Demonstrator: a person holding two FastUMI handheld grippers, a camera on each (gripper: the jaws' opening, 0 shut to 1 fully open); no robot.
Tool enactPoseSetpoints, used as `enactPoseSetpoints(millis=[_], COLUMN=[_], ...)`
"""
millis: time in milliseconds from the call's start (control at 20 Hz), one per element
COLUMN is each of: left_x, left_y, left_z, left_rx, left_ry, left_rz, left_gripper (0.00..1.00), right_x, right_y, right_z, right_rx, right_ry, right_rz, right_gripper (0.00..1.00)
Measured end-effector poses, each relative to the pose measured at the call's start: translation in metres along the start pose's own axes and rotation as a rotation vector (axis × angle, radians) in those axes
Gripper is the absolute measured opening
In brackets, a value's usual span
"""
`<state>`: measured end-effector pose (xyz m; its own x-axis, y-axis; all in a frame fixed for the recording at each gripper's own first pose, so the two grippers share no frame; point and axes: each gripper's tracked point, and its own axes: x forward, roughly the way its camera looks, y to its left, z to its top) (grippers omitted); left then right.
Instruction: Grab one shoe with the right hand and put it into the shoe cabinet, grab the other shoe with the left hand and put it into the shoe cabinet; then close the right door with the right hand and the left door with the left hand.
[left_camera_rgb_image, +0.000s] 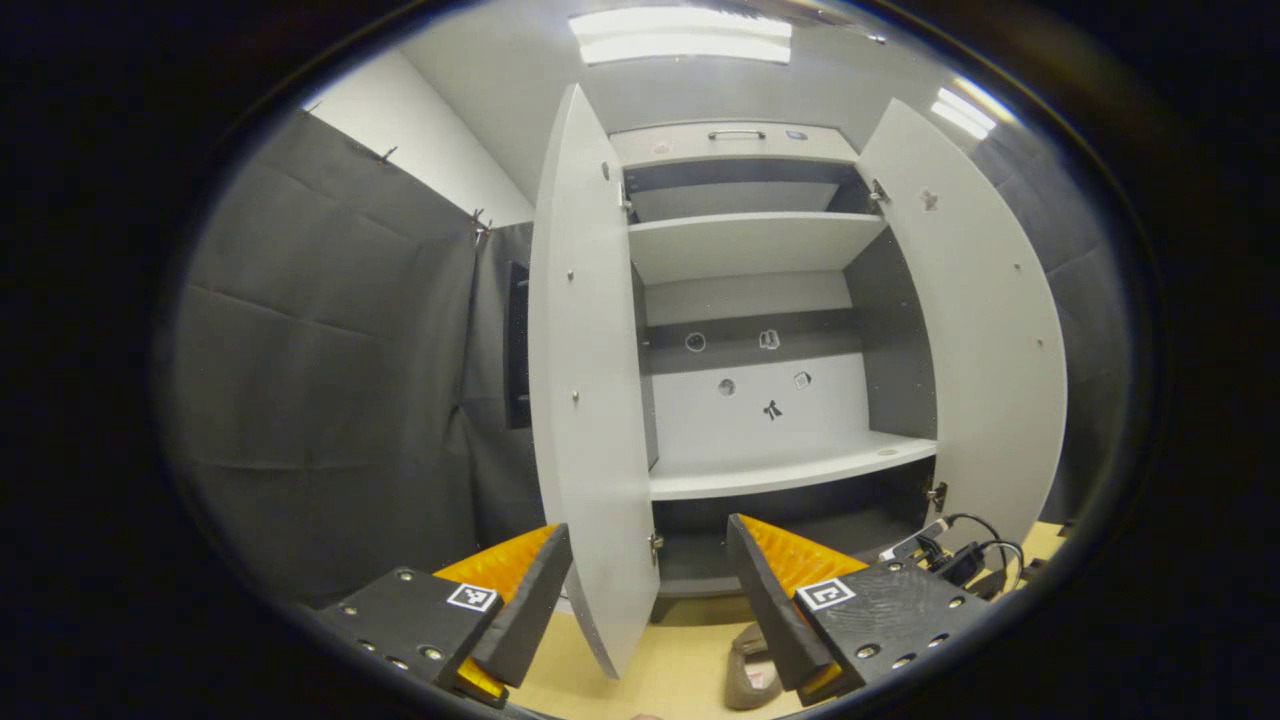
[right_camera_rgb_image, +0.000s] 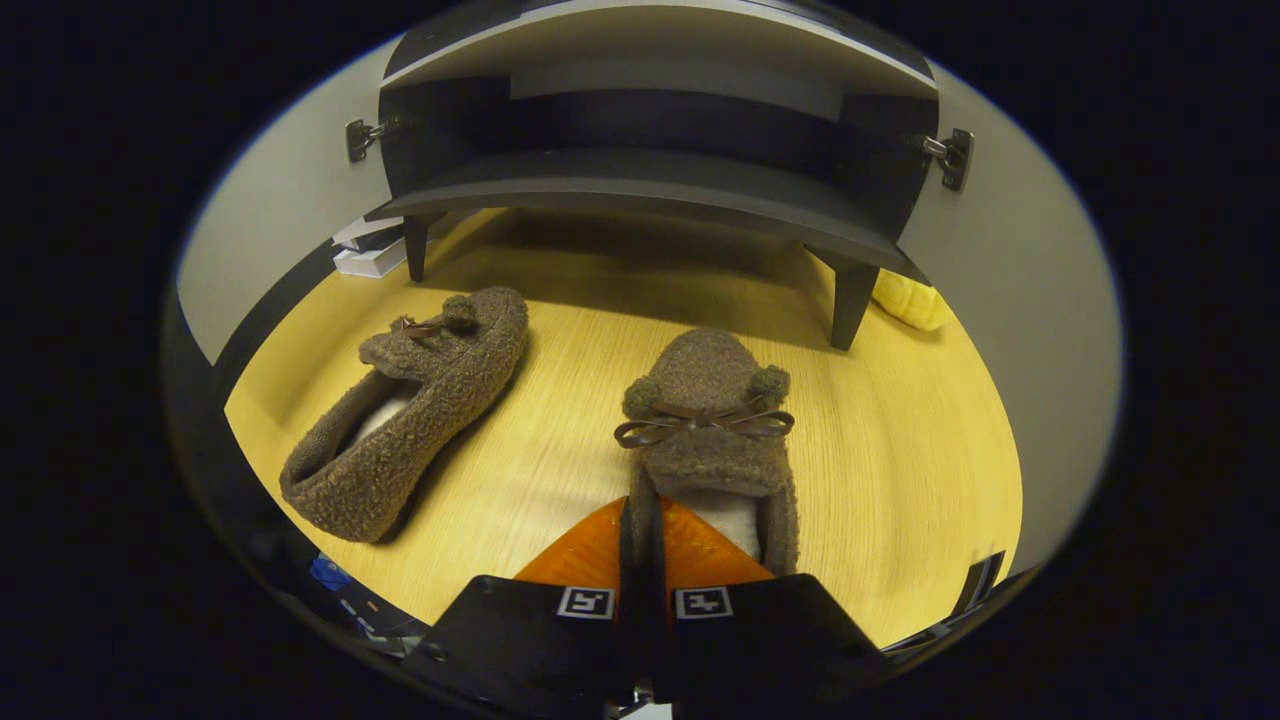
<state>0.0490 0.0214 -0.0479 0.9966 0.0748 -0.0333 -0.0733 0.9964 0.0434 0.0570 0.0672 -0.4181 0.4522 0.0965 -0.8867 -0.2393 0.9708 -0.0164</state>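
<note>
Right gripper (right_camera_rgb_image: 640, 540) clenched on the side collar of the fuzzy brown bow-tied slipper (right_camera_rgb_image: 708, 420); left gripper (left_camera_rgb_image: 650, 590) released.
Soft, light, floppy; best pinched at the collar, likewise the second fuzzy brown slipper (right_camera_rgb_image: 410, 410).

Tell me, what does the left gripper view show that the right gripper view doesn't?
Left gripper view: the shoe cabinet's upper shelves, its open doors at full height, and the open left gripper.
Right gripper view: the right gripper shut on the near shoe at its collar, with the other shoe lying apart from it.
Both: the cabinet's bottom shelf and the wooden floor.
</note>
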Motion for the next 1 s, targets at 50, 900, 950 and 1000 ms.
enactPoseSetpoints(millis=[50,900,950,1000], left_x=[-0.002,0.005,0.007,0.008], left_y=[-0.001,-0.047,-0.049,-0.050], left_z=[0.001,0.006,0.006,0.006], left_rx=[0.000,-0.010,-0.011,-0.012], left_ry=[-0.001,-0.020,-0.022,-0.024], left_rz=[0.001,-0.093,-0.095,-0.098], left_gripper=[0.92,0.98,0.98,0.98], right_x=[-0.002,-0.129,-0.137,-0.146], right_y=[-0.002,-0.019,-0.019,-0.020], right_z=[0.002,0.123,0.132,0.141], right_rx=[0.010,0.100,0.100,0.099], right_ry=[-0.011,-0.331,-0.354,-0.373], right_rz=[0.001,0.076,0.081,0.082], right_gripper=[0.02,0.01,0.01,0.01])
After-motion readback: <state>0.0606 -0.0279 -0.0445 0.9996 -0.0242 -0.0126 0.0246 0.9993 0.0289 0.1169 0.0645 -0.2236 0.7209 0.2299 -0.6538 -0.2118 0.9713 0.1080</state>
